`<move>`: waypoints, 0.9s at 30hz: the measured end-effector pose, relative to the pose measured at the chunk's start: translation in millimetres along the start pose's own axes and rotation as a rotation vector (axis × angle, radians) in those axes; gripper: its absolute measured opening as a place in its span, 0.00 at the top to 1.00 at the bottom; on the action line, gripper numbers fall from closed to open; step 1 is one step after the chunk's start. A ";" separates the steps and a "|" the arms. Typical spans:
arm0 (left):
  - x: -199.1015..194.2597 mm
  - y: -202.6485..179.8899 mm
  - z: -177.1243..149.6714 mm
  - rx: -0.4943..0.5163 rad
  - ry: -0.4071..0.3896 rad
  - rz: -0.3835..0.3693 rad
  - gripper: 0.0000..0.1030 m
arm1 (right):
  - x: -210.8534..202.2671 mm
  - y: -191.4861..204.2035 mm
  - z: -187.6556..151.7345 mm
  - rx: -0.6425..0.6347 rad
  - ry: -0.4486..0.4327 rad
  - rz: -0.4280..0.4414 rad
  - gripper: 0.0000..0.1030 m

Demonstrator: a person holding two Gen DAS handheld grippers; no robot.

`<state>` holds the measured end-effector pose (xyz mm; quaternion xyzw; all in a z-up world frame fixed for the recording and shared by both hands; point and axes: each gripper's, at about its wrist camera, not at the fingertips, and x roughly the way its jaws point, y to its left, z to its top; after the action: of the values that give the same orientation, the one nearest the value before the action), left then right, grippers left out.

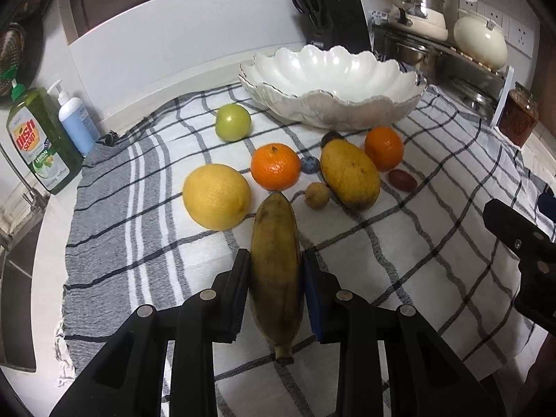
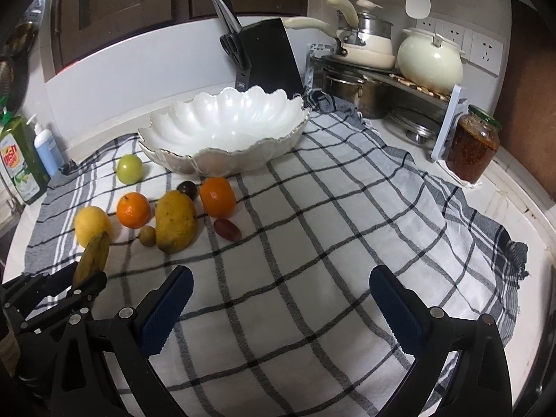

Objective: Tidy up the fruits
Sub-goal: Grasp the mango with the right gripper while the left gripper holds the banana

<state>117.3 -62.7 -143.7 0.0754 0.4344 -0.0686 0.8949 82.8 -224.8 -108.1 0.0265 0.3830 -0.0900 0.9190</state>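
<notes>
Banana (image 1: 276, 271), mottled yellow-brown and plainly ripe, sits between the pads of the left gripper (image 1: 276, 278), whose jaws are clamped on its middle with the stalk end pointing back toward the camera and the blunt tip pointing out at the other fruit. In the right wrist view it stands tilted up off the checked cloth (image 2: 312, 243), so I judge it lifted rather than resting. A fruit this ripe is light but soft: it will bruise or split under a hard squeeze, and its skin may slide a little against the pads, so the hold across the thick middle looks sensible, since the ends are narrow and would let it swing. The right gripper (image 2: 281, 299) has its jaws wide apart with nothing between them, low over a bare part of the cloth. On the counter the white scalloped bowl (image 1: 333, 80) stands empty behind the fruit, which I take as the place to fill. Before it lie a green apple (image 1: 232, 121), a lemon (image 1: 217, 196), two oranges (image 1: 275, 166) (image 1: 384, 148), a mango (image 1: 349, 173), a small brown fruit (image 1: 317, 195), a blueberry (image 1: 310, 165), a dark round fruit (image 1: 332, 136) half hidden behind the mango, and a red grape-like one (image 1: 402, 180). The small ones will roll and need a gentler, lower pinch.
</notes>
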 end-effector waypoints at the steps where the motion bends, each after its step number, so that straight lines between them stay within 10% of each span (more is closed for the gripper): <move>1: -2.5 1.1 0.6 -0.002 -0.003 -0.001 0.71 | -1.9 0.5 0.8 0.001 -0.005 0.003 0.00; 17: -18.5 46.0 8.9 -0.088 -0.051 0.068 0.71 | 16.3 37.5 21.4 -0.043 -0.018 0.086 0.01; 27: -9.6 80.3 12.3 -0.152 -0.045 0.109 0.71 | 69.4 78.5 35.1 -0.084 0.078 0.170 0.30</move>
<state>136.0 14.1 -122.6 0.0293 0.4135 0.0115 0.9099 169.9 -161.9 -134.1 0.0237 0.4181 0.0058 0.9081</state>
